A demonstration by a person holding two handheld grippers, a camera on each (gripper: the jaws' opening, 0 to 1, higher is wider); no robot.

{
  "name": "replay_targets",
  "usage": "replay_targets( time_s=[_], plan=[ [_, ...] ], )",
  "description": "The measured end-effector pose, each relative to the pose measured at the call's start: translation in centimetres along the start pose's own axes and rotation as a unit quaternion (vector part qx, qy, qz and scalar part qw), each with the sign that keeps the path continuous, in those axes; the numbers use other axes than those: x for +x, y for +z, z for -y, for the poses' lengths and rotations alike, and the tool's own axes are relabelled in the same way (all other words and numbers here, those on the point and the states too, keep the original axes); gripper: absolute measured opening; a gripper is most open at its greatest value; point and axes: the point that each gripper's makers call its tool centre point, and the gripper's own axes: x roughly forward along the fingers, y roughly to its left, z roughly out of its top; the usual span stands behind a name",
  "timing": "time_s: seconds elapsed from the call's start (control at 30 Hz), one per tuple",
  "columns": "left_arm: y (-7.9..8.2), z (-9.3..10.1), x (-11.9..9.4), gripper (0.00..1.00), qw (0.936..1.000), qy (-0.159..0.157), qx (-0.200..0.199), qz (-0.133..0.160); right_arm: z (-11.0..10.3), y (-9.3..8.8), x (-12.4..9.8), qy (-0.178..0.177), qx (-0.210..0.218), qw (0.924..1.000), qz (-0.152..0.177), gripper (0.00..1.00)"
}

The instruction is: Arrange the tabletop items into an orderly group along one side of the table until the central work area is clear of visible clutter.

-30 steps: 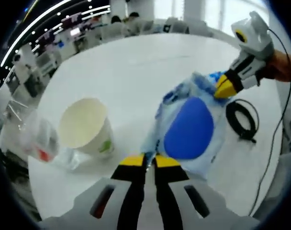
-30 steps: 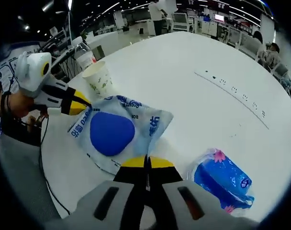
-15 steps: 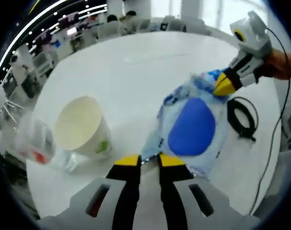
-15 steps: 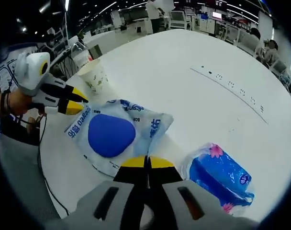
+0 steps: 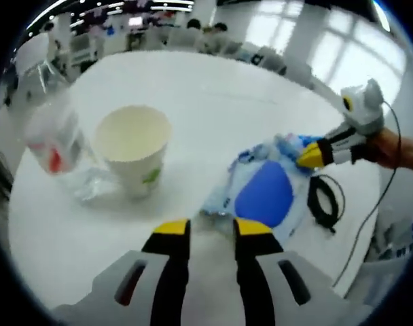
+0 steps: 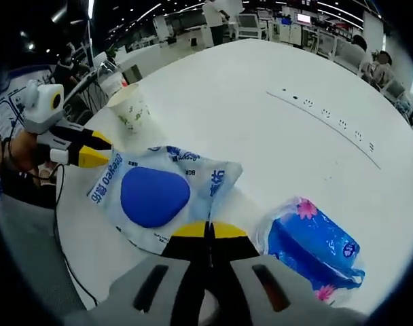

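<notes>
Left hand-held gripper (image 5: 210, 229) rises from the bottom of the left gripper view with its yellow-tipped jaws apart, just short of the near edge of a clear wipes pack with a blue oval (image 5: 264, 193) at centre right. Left of the pack stands a paper cup (image 5: 134, 153), upright, and beyond it at upper left a clear plastic bottle (image 5: 49, 129). A black cable coil (image 5: 322, 204) lies right of the pack.

Right hand-held gripper (image 6: 208, 230), at the bottom of the right gripper view, has its jaws together on the pack's near edge (image 6: 155, 197). A blue tissue pack (image 6: 314, 248) lies apart at lower right on the white surface (image 6: 261, 129).
</notes>
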Motion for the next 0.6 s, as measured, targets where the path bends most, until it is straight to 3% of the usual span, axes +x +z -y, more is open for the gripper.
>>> replay_targets(
  time_s=[0.23, 0.4, 0.6],
  plan=[
    [-0.6, 0.3, -0.9, 0.28, 0.9946, -0.022, -0.100, 0.015, -0.1, 0.0, -0.1, -0.001, 0.000, 1.0000, 0.001, 0.00],
    [-1.3, 1.4, -1.0, 0.30, 0.9947, -0.030, -0.097, 0.015, -0.2, -0.1, 0.0, 0.000, 0.000, 1.0000, 0.000, 0.00],
    [-2.8, 1.9, -1.1, 0.32, 0.9918, -0.023, -0.125, 0.009, -0.4, -0.4, -0.1, 0.000, 0.000, 1.0000, -0.001, 0.00]
  ],
)
